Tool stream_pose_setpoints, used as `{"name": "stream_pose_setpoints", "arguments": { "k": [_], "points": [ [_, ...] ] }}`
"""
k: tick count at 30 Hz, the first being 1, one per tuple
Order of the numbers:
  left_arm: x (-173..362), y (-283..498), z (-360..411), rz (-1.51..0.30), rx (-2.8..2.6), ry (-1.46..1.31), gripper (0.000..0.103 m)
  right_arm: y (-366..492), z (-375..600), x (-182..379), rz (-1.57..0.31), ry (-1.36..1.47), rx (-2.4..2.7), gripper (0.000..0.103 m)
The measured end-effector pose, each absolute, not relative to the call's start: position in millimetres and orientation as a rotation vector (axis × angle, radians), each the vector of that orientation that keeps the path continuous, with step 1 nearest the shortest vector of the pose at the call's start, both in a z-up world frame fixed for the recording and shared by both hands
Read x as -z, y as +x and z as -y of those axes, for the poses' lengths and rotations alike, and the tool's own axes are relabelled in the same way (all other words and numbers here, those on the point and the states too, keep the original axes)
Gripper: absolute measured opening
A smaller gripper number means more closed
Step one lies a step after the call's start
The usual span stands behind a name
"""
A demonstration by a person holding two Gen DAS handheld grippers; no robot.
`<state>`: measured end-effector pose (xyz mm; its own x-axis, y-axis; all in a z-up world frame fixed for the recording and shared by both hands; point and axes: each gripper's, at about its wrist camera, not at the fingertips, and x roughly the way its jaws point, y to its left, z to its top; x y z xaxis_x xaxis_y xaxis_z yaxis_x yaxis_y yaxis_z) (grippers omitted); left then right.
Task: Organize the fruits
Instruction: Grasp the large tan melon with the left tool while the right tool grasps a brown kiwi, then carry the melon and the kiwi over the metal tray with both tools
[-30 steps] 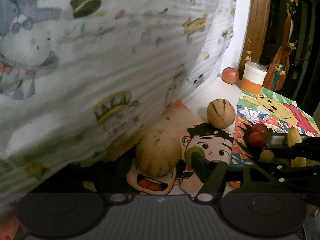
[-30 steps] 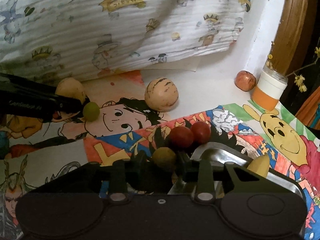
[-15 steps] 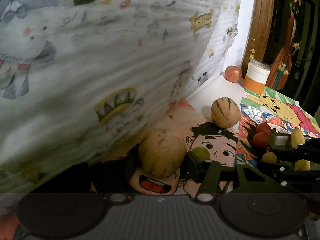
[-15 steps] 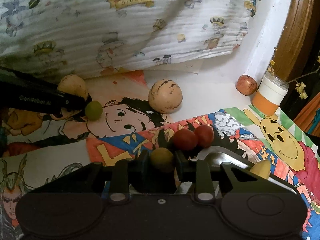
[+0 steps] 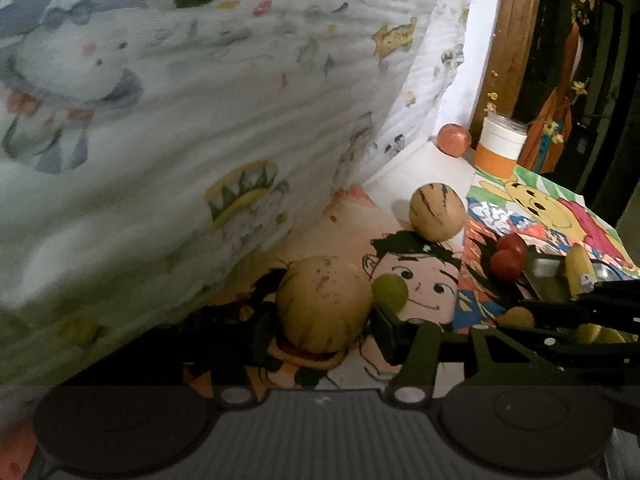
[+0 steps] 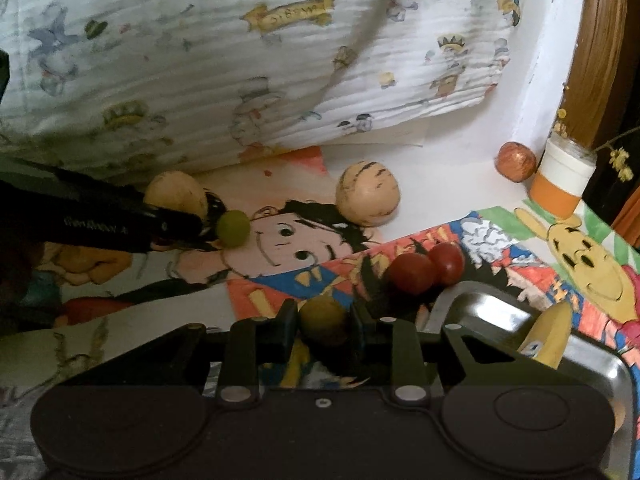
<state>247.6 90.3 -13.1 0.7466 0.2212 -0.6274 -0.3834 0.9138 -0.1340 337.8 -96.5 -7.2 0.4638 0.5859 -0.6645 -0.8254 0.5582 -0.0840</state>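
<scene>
My left gripper has its fingers on both sides of a tan melon that sits on the cartoon mat; it looks shut on it. A green grape lies just beyond the right finger. My right gripper is shut on an olive-green fruit, beside the steel tray. A banana lies in the tray. Two red tomatoes rest by the tray's far edge. A second striped melon sits further back. The left gripper arm also shows in the right wrist view.
A printed white quilt hangs over the mat's far side. A red-brown fruit and an orange-and-white jar stand in the back right corner by a wooden frame. Cartoon posters cover the surface.
The left gripper has moved forward around the tan melon. The right gripper has lifted slightly with the olive fruit still held.
</scene>
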Motion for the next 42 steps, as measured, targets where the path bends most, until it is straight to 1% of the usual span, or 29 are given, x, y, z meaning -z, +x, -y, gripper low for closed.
{"name": "stream_pose_setpoints", "arguments": {
  "k": [12,22,25,29,33,37,40,42],
  "points": [
    [8.7,219.8,-85.5,-0.686,-0.224,-0.253,0.056,304.9,104.0,-0.6,-0.673,-0.368,-0.941,0.030],
    [9.3,224.3,-85.9,-0.690,-0.215,-0.241,0.058,296.9,100.1,3.6,-0.685,-0.391,-0.921,0.030],
    [10.8,227.5,-85.6,-0.687,-0.220,-0.237,0.059,296.2,99.6,4.6,-0.680,-0.395,-0.918,0.030],
    [11.6,229.8,-87.5,-0.682,-0.221,-0.245,0.063,295.6,100.0,5.4,-0.680,-0.388,-0.917,0.031],
    [12.2,230.6,-88.0,-0.676,-0.227,-0.244,0.063,296.0,102.2,6.4,-0.677,-0.369,-0.911,0.031],
    [12.6,230.2,-87.7,-0.669,-0.233,-0.246,0.063,296.3,102.6,8.5,-0.680,-0.359,-0.914,0.031],
    [12.7,228.8,-87.2,-0.662,-0.235,-0.261,0.058,297.4,103.2,9.7,-0.680,-0.347,-0.913,0.031],
    [12.5,227.7,-84.6,-0.662,-0.241,-0.249,0.058,296.4,104.0,9.9,-0.678,-0.338,-0.910,0.030]
  ]
}}
